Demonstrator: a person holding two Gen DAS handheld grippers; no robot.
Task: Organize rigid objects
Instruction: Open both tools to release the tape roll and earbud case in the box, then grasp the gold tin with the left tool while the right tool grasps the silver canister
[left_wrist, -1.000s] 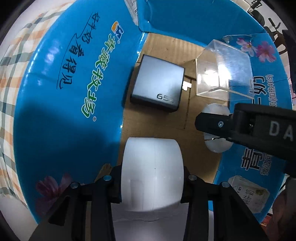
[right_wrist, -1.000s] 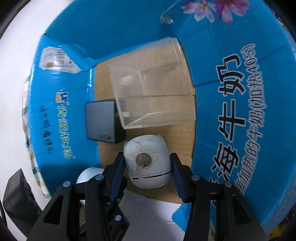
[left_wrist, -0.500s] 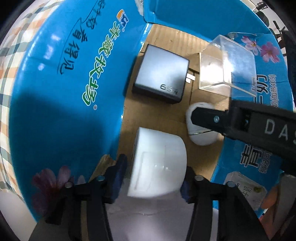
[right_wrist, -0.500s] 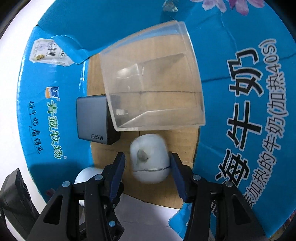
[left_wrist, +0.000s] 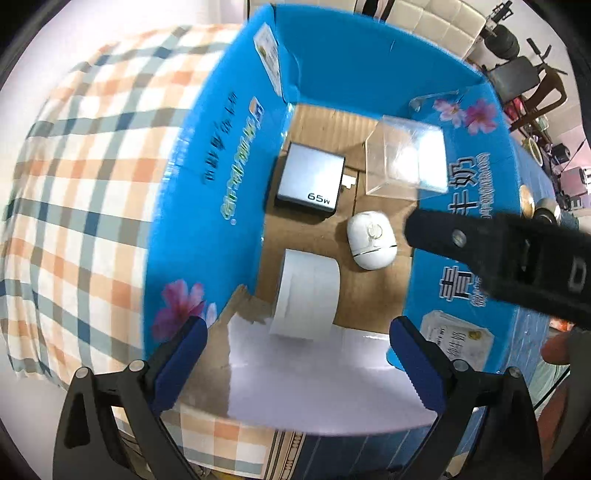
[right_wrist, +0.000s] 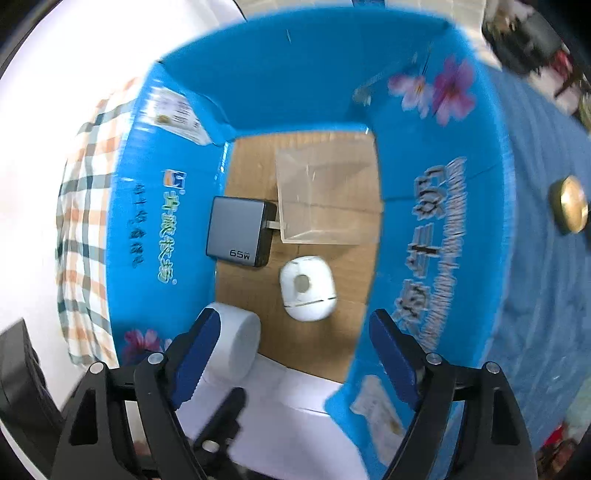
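Both claws, left gripper (left_wrist: 297, 363) and right gripper (right_wrist: 293, 350), spread apart, empty, above blue box (left_wrist: 207, 206); right gripper crossing, hiding right wall; brass object (right_wrist: 569, 205) blurred.

The flat dark grey rectangular charger block (left_wrist: 309, 180) lying on the brown floor of the blue printed cardboard box (left_wrist: 207, 206) carries "65W" in white at its near edge, plain in both wrist views. The box's inner walls bear large Chinese characters, among them "牛奶" on the right wall and green characters on the left wall too blurred to read surely.
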